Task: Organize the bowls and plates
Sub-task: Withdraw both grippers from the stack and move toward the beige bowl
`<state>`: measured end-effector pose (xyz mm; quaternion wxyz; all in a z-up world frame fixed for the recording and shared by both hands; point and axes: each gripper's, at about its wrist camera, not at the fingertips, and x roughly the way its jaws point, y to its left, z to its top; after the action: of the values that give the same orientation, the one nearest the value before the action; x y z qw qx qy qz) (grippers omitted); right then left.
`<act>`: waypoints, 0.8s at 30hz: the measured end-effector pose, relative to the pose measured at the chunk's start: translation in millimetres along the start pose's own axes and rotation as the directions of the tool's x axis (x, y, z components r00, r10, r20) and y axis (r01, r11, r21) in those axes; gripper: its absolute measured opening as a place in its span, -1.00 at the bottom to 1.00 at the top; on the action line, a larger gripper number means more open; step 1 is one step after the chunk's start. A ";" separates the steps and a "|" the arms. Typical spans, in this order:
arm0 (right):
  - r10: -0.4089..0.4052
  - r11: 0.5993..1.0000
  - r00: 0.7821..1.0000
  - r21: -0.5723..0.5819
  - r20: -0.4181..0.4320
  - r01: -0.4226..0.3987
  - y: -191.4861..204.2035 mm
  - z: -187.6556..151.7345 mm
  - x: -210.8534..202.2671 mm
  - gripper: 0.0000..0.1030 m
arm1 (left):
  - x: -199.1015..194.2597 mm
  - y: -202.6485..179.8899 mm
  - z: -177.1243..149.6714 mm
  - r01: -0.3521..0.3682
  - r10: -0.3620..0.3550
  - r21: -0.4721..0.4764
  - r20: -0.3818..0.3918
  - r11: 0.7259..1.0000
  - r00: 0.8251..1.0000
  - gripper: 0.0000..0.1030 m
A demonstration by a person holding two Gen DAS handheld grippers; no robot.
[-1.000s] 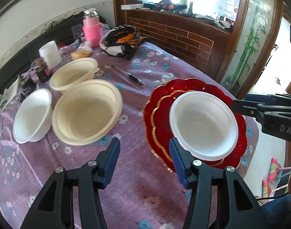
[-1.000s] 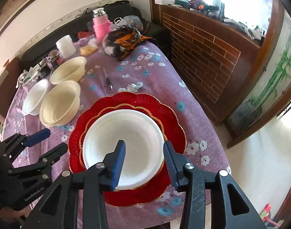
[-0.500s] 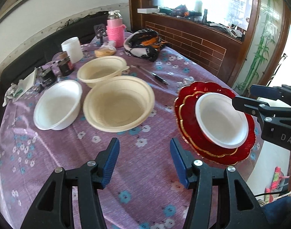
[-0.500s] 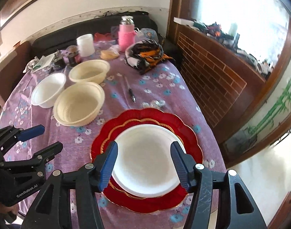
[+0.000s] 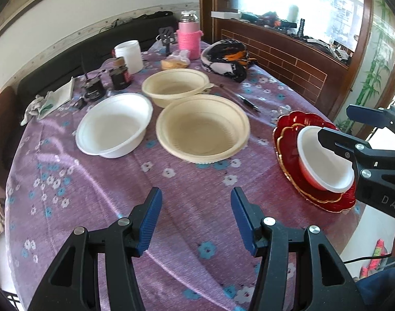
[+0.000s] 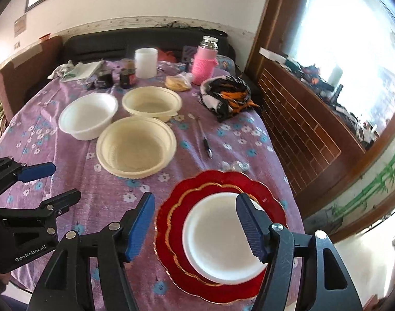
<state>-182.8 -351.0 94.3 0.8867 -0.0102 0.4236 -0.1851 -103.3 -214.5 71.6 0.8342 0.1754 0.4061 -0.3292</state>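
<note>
Bowl sits on the red plate, let go; right gripper jaws opening, empty; left gripper jaws wide, empty; three bowls wait far left.

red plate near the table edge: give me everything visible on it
The red plate is glossy, glass-like, with a scalloped rim. A smaller red plate with a gold scalloped edge lies stacked on it, and a white bowl sits upright on that. The stack lies flat on the purple flowered tablecloth, close to the table's near-right edge, apart from the cream bowls. The right gripper hangs over it, jaws opening, touching nothing as far as the views show.
</note>
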 end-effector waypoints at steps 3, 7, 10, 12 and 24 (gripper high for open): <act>-0.004 0.999 1.000 -0.036 0.012 0.004 10.3 2.6 -0.5 0.35 | -1.4 6.3 -2.1 -0.012 0.012 -0.015 -0.001 1.000 1.000 0.05; 0.003 0.997 1.000 -0.078 0.018 -0.001 22.0 6.5 0.7 0.35 | -3.4 13.4 -4.0 -0.026 0.026 -0.033 -0.001 0.999 1.000 0.05; 0.007 0.995 1.000 -0.104 0.022 -0.005 28.8 8.2 1.9 0.35 | -4.7 18.7 -5.4 -0.037 0.037 -0.046 -0.001 0.998 0.999 0.05; 0.013 0.993 1.000 -0.118 0.023 -0.010 33.0 9.4 2.6 0.35 | -5.7 21.7 -6.8 -0.044 0.043 -0.056 -0.003 0.997 0.999 0.05; 0.055 0.983 0.998 -0.178 0.028 -0.049 53.3 12.3 4.7 0.36 | -11.2 34.2 -16.8 -0.083 0.082 -0.099 -0.016 0.992 0.997 0.07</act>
<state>-153.8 -304.7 89.3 0.8935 -0.0811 0.4240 -0.1233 -94.1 -175.8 71.1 0.8523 0.1524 0.4195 -0.2727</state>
